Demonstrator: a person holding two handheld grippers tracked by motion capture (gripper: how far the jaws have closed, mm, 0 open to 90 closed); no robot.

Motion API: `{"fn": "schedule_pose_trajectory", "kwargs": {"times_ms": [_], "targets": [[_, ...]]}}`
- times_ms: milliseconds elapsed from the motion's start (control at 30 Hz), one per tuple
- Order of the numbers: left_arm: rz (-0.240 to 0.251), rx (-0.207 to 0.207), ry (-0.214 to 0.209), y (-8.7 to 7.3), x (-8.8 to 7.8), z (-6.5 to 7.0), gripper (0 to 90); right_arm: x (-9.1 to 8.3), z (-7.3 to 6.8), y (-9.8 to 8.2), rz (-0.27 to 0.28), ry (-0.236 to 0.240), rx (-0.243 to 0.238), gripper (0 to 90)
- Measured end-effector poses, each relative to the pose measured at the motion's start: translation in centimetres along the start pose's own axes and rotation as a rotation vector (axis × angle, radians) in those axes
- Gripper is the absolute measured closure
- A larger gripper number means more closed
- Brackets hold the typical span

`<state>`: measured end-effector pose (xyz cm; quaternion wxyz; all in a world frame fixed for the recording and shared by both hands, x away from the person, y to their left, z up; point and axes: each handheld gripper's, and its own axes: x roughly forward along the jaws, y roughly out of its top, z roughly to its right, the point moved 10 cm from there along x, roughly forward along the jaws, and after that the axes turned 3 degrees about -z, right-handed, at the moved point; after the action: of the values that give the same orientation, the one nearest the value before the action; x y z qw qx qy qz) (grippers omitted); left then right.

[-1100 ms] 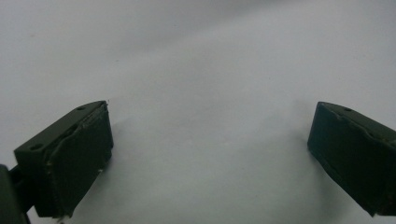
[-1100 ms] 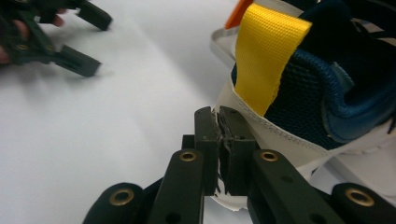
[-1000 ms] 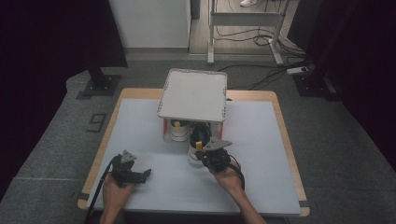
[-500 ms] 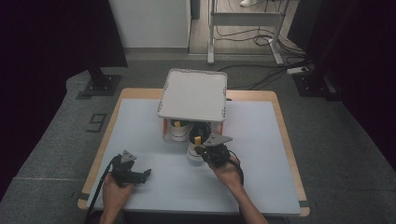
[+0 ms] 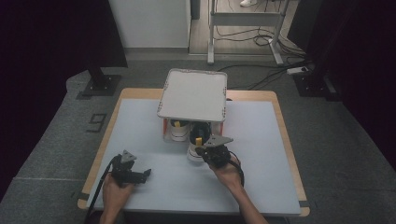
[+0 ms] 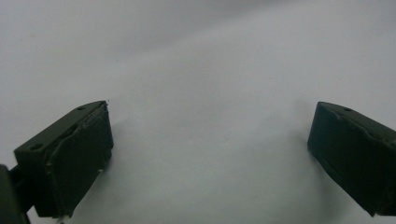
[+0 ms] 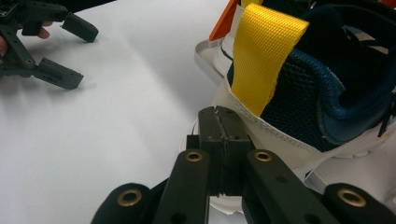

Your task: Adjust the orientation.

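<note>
Right claw (image 7: 219,122) drawn slightly nearer, pressed together at shoe (image 7: 308,88) heel, left claw (image 6: 210,154) spread

Navy-and-white shoe (image 7: 322,93), yellow heel loop (image 7: 264,51), heel protruding from under raised white tray (image 5: 194,95).

woven yellow pull tab (image 7: 266,51), navy mesh shoe (image 7: 322,93), matt white tabletop (image 7: 116,116)

A wood-edged table (image 5: 261,186) with a pale blue-white top stands on grey floor (image 5: 350,154). Behind it, a white panel (image 5: 149,23) and a metal frame (image 5: 243,18) rise over loose cables (image 5: 261,77). A power strip (image 5: 297,70) lies at right; a black stand base (image 5: 100,84) sits at left.
</note>
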<state>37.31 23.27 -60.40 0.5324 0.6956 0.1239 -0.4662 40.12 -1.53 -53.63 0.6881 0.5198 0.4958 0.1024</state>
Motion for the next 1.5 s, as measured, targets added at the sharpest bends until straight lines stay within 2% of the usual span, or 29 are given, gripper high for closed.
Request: {"fn": "schedule_pose_trajectory", "kwargs": {"times_ms": [300, 400, 467, 567, 700, 800, 867, 967, 1100, 1167, 1233, 1500], "targets": [[-0.001, 0.0, -0.001, 0.0, 0.0, 0.0, 0.0, 0.1, 0.1, 0.4, 0.0, -0.004, -0.011, 89.0], [-0.001, 0.0, -0.001, 0.0, 0.0, 0.0, 0.0, 0.0, 0.6, 0.6, 0.007, -0.043, -0.012, 88.9], [-0.001, 0.0, -0.001, 0.0, 0.0, 0.0, 0.0, 0.1, 0.8, 0.6, 0.008, -0.033, 0.002, 88.9], [0.0, 0.0, 0.0, 0.0, 0.0, 0.0, 0.0, 0.2, 1.6, 0.5, -0.002, -0.073, -0.006, 88.8], [-0.001, 0.001, -0.001, 0.0, 0.0, 0.0, 0.0, 0.4, 2.3, 0.5, -0.001, -0.069, 0.02, 88.7], [-0.002, 0.001, -0.001, 0.0, 0.0, 0.0, 0.0, 0.7, 2.8, 0.4, -0.012, -0.087, 0.021, 88.7], [-0.001, 0.001, -0.001, 0.0, 0.0, 0.0, 0.0, 0.9, 2.9, 0.5, 0.006, -0.059, 0.044, 88.7], [-0.001, 0.001, -0.001, 0.0, 0.0, 0.0, 0.0, 1.2, 3.0, 0.8, 0.012, -0.063, 0.044, 88.8], [0.0, 0.0, 0.0, 0.0, 0.0, 0.0, 0.0, 1.8, 3.9, 0.8, -0.002, -0.12, 0.036, 88.3], [0.0, 0.0, 0.0, 0.0, 0.0, 0.0, 0.0, 1.8, 4.3, 0.9, 0.016, -0.109, 0.064, 88.6], [0.0, 0.0, 0.0, 0.0, 0.0, 0.0, 0.0, 1.8, 4.6, 0.9, 0.022, -0.107, 0.069, 88.7], [-0.001, 0.0, -0.001, 0.0, 0.0, 0.0, 0.0, 2.3, 5.8, 0.7, 0.028, -0.162, 0.074, 88.6]]}}
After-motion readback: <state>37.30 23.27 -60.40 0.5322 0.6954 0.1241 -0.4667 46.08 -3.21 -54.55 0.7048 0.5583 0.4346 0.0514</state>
